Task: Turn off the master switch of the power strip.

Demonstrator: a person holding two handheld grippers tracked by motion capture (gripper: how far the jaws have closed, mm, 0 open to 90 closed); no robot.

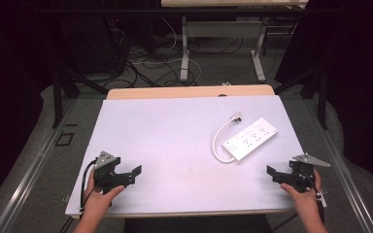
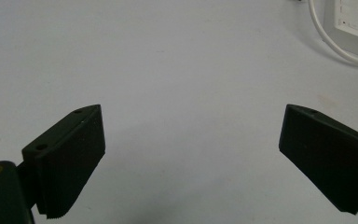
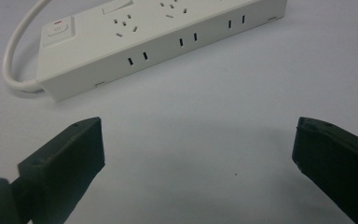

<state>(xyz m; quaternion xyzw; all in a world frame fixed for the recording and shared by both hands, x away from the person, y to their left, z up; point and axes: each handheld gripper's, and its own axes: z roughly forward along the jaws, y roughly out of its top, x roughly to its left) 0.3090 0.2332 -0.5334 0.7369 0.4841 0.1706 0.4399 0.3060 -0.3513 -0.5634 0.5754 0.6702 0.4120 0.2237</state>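
While resting low at the near corners of the table [image 1: 175, 126], left gripper [image 1: 135, 174] and right gripper [image 1: 272, 173] both with jaws spread wide, holding and touching nothing, white power strip [image 1: 250, 138] lying right of centre, near the right gripper.

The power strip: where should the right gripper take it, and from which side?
Grip the power strip across its narrow width at mid-body, coming from above with the open right gripper. Its long flat sides are parallel and bare; the cable crowds the switch end.
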